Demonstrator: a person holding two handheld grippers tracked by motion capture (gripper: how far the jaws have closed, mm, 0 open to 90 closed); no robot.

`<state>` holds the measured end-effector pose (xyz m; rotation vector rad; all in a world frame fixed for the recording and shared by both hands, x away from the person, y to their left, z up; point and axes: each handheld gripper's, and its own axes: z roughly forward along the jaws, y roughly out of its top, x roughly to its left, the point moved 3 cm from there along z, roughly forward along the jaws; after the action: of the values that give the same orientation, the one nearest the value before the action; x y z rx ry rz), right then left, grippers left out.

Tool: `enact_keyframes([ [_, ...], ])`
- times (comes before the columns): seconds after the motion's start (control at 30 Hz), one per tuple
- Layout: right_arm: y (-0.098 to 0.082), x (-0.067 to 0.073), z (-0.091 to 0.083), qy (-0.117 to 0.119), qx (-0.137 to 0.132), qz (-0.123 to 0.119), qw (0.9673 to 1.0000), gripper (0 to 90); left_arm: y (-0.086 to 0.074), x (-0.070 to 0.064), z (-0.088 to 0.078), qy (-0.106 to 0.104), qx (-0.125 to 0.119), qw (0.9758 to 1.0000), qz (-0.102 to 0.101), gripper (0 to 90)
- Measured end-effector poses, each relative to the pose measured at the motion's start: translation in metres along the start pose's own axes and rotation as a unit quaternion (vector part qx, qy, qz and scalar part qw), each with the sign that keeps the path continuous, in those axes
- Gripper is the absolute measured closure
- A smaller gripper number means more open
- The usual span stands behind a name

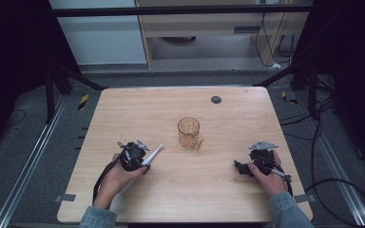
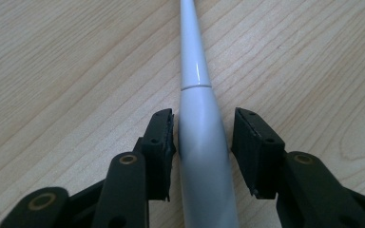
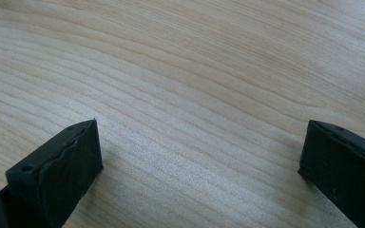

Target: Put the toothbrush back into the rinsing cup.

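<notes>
White toothbrush (image 2: 200, 128), tapered, glossy (seamed handle)

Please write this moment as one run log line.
left gripper: jaws around white plastic electric toothbrush, right pad apart | right gripper: open over wooden table

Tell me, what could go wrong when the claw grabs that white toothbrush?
The left claw has one pad touching the toothbrush, while the other pad is apart. The handle is round and smooth, so it might roll or slip sideways. Lifted by its thick end, its long tip could droop. Swung carelessly, it might knock the glass cup.
</notes>
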<state>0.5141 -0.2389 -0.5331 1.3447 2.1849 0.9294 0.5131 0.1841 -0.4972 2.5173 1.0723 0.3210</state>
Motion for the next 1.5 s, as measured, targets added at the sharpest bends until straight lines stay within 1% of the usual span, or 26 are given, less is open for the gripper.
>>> enact_keyframes([
  [0.2, 0.0, 0.0, 0.0, 0.0, 0.0, 0.0, 1.0, 0.3, 0.0, 0.001, 0.002, -0.004, 0.003, 1.0, 0.0, 64.2],
  [0.27, 0.0, 0.0, 0.0, 0.0, 0.0, 0.0, 1.0, 0.3, 0.0, 0.002, 0.002, -0.009, 0.002, 1.0, -0.003, 65.9],
  [0.37, 0.0, -0.001, 0.001, -0.003, -0.001, -0.003, 1.0, 0.3, 0.001, 0.003, 0.002, -0.014, 0.003, 0.9999, -0.006, 66.5],
  [0.47, 0.0, 0.0, 0.001, -0.003, -0.001, -0.001, 1.0, 0.3, 0.001, 0.004, 0.001, -0.012, 0.002, 0.9999, -0.009, 66.8],
  [0.57, 0.0, -0.001, 0.001, -0.003, -0.002, -0.001, 1.0, 0.3, 0.002, 0.006, -0.006, -0.005, -0.011, 0.9998, -0.015, 67.1],
  [0.6, 0.0, -0.001, 0.001, -0.003, -0.002, -0.001, 1.0, 0.3, 0.002, 0.007, -0.009, -0.002, -0.019, 0.9996, -0.02, 67.1],
  [0.67, 0.0, -0.001, 0.001, -0.003, -0.002, -0.001, 1.0, 0.3, 0.003, 0.009, -0.017, 0.005, -0.034, 0.9992, -0.021, 67.2],
  [0.7, 0.0, -0.001, 0.001, -0.003, -0.002, -0.001, 1.0, 0.3, 0.003, 0.01, -0.021, 0.008, -0.046, 0.9986, -0.026, 67.2],
  [0.77, 0.0, -0.001, 0.001, -0.003, -0.002, -0.001, 1.0, 0.3, 0.005, 0.014, -0.027, 0.015, -0.062, 0.9975, -0.031, 67.2],
  [0.83, 0.001, -0.001, 0.001, -0.003, -0.002, 0.0, 1.0, 0.3, 0.005, 0.017, -0.031, 0.026, -0.07, 0.9966, -0.034, 67.3],
  [0.87, 0.001, -0.001, 0.001, -0.003, -0.002, -0.001, 1.0, 0.4, 0.005, 0.018, -0.033, 0.028, -0.075, 0.9962, -0.036, 67.3],
  [0.93, 0.001, -0.001, 0.001, -0.005, -0.002, 0.0, 1.0, 0.3, 0.005, 0.021, -0.037, 0.021, -0.087, 0.9951, -0.043, 67.3],
  [0.97, 0.001, 0.0, 0.002, -0.006, -0.001, 0.003, 1.0, 0.3, 0.005, 0.022, -0.039, 0.021, -0.094, 0.9943, -0.045, 67.4],
  [1.03, 0.002, 0.0, 0.002, -0.006, -0.002, 0.004, 1.0, 0.3, 0.004, 0.024, -0.045, 0.024, -0.101, 0.9935, -0.047, 67.4],
  [1.07, 0.002, 0.0, 0.002, -0.006, -0.002, 0.004, 1.0, 0.3, 0.005, 0.025, -0.049, 0.024, -0.109, 0.9925, -0.05, 67.4],
  [1.17, 0.002, 0.0, 0.002, -0.006, -0.001, 0.004, 1.0, 0.3, 0.004, 0.025, -0.054, 0.031, -0.119, 0.9911, -0.052, 67.4],
  [1.27, 0.002, 0.0, 0.002, -0.006, -0.001, 0.004, 1.0, 0.3, 0.005, 0.025, -0.057, 0.042, -0.124, 0.9901, -0.049, 67.4],
  [1.3, 0.002, 0.0, 0.002, -0.006, -0.002, 0.003, 1.0, 0.3, 0.005, 0.025, -0.059, 0.043, -0.125, 0.99, -0.049, 67.4],
  [1.43, 0.002, 0.0, 0.002, -0.006, -0.002, 0.004, 1.0, 0.3, 0.005, 0.027, -0.066, 0.053, -0.135, 0.9882, -0.05, 67.5],
  [1.5, 0.002, 0.0, 0.002, -0.006, -0.002, 0.003, 1.0, 0.3, 0.005, 0.028, -0.068, 0.055, -0.139, 0.9874, -0.051, 67.4],
])
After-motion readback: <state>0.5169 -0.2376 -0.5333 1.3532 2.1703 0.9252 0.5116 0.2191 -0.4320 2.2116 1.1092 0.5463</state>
